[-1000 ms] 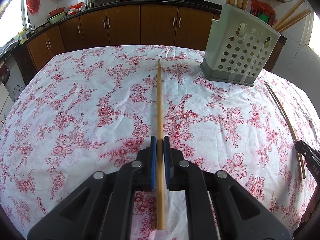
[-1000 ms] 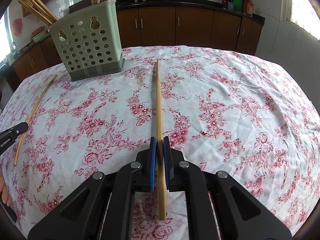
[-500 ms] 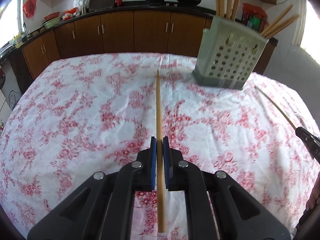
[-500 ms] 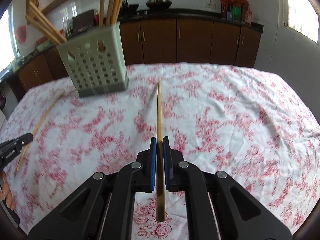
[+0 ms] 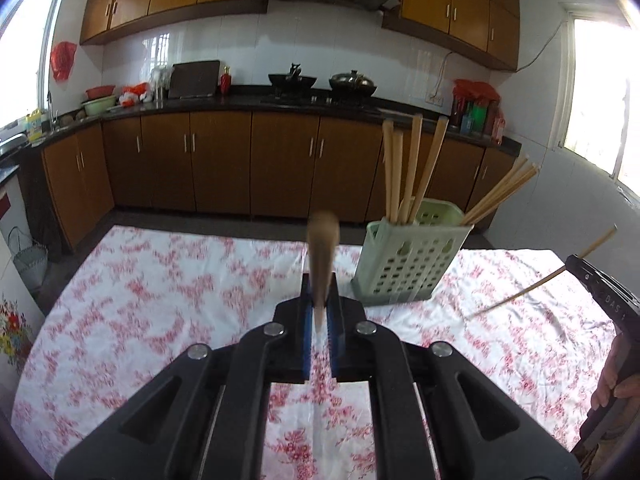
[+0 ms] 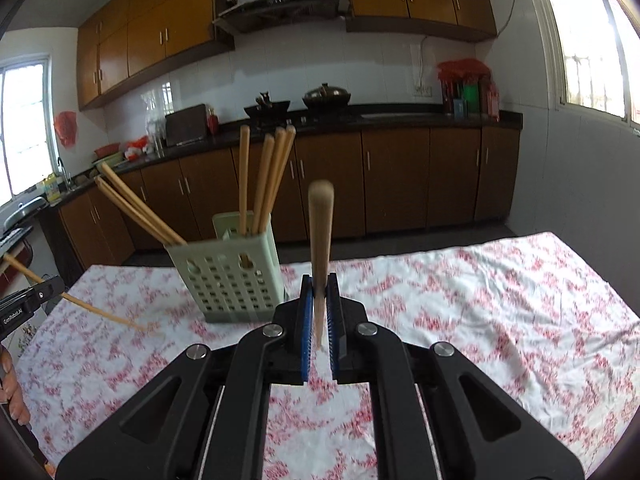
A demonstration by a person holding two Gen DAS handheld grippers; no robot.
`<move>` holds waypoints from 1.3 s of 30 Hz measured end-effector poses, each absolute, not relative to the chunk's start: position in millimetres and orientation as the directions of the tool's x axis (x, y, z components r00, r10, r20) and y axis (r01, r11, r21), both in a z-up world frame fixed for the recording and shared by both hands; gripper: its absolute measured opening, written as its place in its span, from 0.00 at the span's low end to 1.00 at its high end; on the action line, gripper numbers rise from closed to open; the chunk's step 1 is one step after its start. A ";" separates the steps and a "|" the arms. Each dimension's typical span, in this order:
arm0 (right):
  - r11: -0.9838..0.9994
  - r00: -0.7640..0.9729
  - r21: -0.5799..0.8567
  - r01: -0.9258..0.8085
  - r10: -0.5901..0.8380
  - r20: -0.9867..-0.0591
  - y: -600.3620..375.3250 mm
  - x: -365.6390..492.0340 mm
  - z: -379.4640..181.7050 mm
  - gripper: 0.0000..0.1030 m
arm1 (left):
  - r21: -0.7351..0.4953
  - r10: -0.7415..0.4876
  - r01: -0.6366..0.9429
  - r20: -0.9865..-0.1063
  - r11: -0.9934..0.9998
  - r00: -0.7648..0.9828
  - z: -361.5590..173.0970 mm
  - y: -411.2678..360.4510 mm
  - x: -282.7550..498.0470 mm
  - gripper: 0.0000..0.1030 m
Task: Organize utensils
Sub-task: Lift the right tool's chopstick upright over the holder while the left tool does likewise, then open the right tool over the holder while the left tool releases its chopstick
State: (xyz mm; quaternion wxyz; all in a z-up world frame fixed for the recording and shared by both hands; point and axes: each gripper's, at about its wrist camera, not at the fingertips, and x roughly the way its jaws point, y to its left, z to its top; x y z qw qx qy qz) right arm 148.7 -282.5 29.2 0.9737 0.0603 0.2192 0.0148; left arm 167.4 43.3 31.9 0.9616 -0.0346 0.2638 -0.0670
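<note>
My left gripper (image 5: 320, 308) is shut on a wooden chopstick (image 5: 322, 256) that points up and toward the camera, blurred. My right gripper (image 6: 320, 304) is shut on a second wooden chopstick (image 6: 320, 240), also tipped upright. A pale green perforated utensil holder (image 5: 412, 256) stands on the floral tablecloth (image 5: 160, 300) with several chopsticks in it, ahead right of the left gripper; it also shows in the right wrist view (image 6: 232, 268), ahead left. The right gripper's chopstick (image 5: 520, 290) shows at the left view's right edge, and the left gripper's chopstick (image 6: 100, 312) at the right view's left edge.
Brown kitchen cabinets (image 5: 240, 168) and a dark counter with two woks (image 5: 292, 80) run behind the table. The table's far edge (image 5: 240, 236) lies just behind the holder. A hand (image 5: 616, 384) holds the other gripper at the right edge.
Both grippers have lifted off the table and tipped up, carrying their chopsticks from flat on the cloth to near upright. The views now take in the kitchen wall.
</note>
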 end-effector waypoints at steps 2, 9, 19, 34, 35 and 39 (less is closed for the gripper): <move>0.992 0.912 0.126 -0.012 0.063 -0.405 -281.1 150.7 39.1 0.07 | -0.101 -0.159 0.126 -0.489 0.987 0.858 42.2 42.7 168.0 0.08; 0.989 0.946 0.135 -0.066 0.105 -0.307 -272.2 148.7 78.4 0.07 | -0.107 -0.229 0.202 -0.420 0.973 0.878 82.6 30.9 161.6 0.08; 0.964 0.984 0.214 -0.157 0.171 -0.047 -259.6 150.9 143.8 0.07 | -0.100 -0.307 0.292 -0.216 0.951 0.927 157.0 -18.4 173.7 0.08; 0.972 0.977 0.199 -0.127 0.158 -0.147 -245.1 227.8 89.8 0.07 | -0.095 -0.273 0.257 -0.256 0.962 0.927 107.6 -48.3 261.9 0.08; 0.972 0.974 0.198 -0.128 0.160 -0.157 -244.7 228.7 88.1 0.08 | -0.099 -0.276 0.259 -0.262 0.961 0.925 104.3 -46.9 264.1 0.08; 0.970 0.967 0.203 -0.132 0.171 -0.187 -244.9 225.6 83.1 0.09 | -0.114 -0.282 0.260 -0.270 0.959 0.921 98.1 -41.5 266.8 0.10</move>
